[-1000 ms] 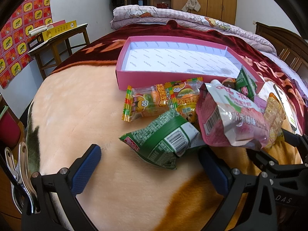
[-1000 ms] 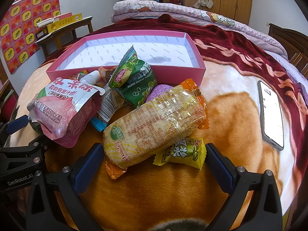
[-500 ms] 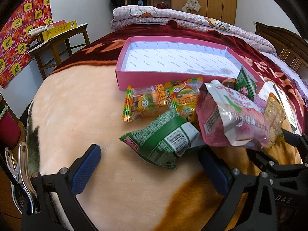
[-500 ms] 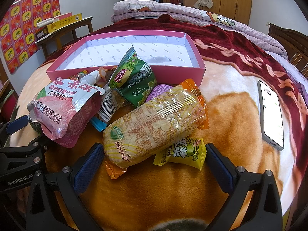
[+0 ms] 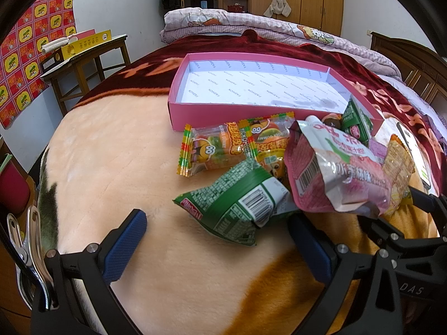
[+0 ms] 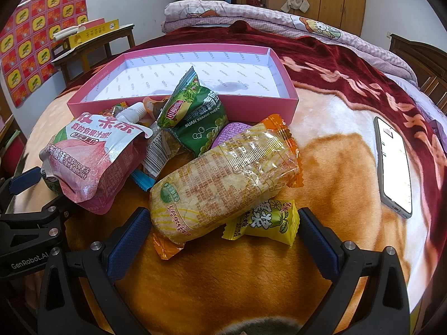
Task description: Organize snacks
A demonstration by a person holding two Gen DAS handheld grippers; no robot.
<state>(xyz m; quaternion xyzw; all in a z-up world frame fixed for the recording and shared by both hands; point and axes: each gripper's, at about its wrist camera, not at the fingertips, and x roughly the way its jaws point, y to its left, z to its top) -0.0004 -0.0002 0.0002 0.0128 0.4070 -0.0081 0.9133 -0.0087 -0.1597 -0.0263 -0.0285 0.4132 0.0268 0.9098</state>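
Blanketed bed (image 6: pixel 335 167): both hand-held grippers (image 5: pixel 218 240) (image 6: pixel 223 237) hover spread, seemingly holding nothing.

A bed (image 5: pixel 111 145) fills the near ground, under a plush blanket (image 6: pixel 335 167) of cream, orange and dark red. At its far end lies a folded quilt (image 5: pixel 251 25) (pale checks, cartoon prints). Behind stand wooden wardrobes (image 6: pixel 335 0). On the left, a wooden side table (image 5: pixel 83 58) stands against a white wall (image 5: pixel 125 2) with a red-and-yellow poster (image 5: pixel 30 47).
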